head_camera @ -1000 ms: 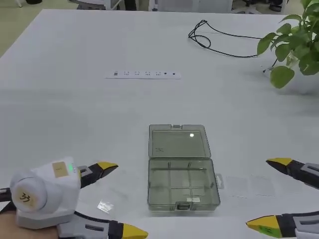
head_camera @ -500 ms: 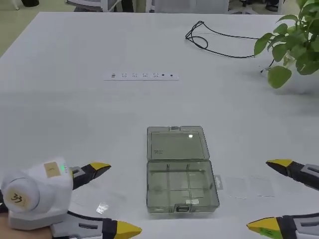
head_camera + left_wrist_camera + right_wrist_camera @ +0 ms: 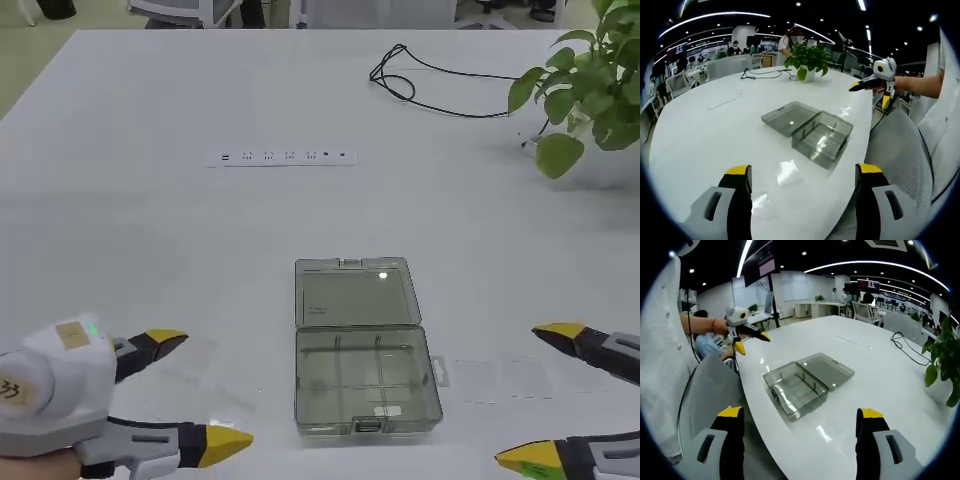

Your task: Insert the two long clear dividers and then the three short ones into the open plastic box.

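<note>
The open smoky-clear plastic box (image 3: 366, 385) lies near the table's front edge, its lid (image 3: 355, 293) folded flat behind it. Faint clear divider lines cross its base. Flat clear pieces (image 3: 500, 380) lie on the table just right of the box. Another clear piece (image 3: 787, 171) lies left of it, between my left gripper's jaws. My left gripper (image 3: 200, 392) hovers open and empty left of the box (image 3: 810, 132). My right gripper (image 3: 538, 395) hovers open and empty to the right, facing the box (image 3: 807, 380).
A white power strip (image 3: 283, 157) lies mid-table, and a black cable (image 3: 430, 80) is coiled at the far side. A potted plant (image 3: 585, 85) stands at the far right. A mesh chair (image 3: 710, 385) sits at the table's near edge.
My left gripper has drawn back to the left, away from the box. The right gripper has hardly moved. The head view has tilted slightly.
</note>
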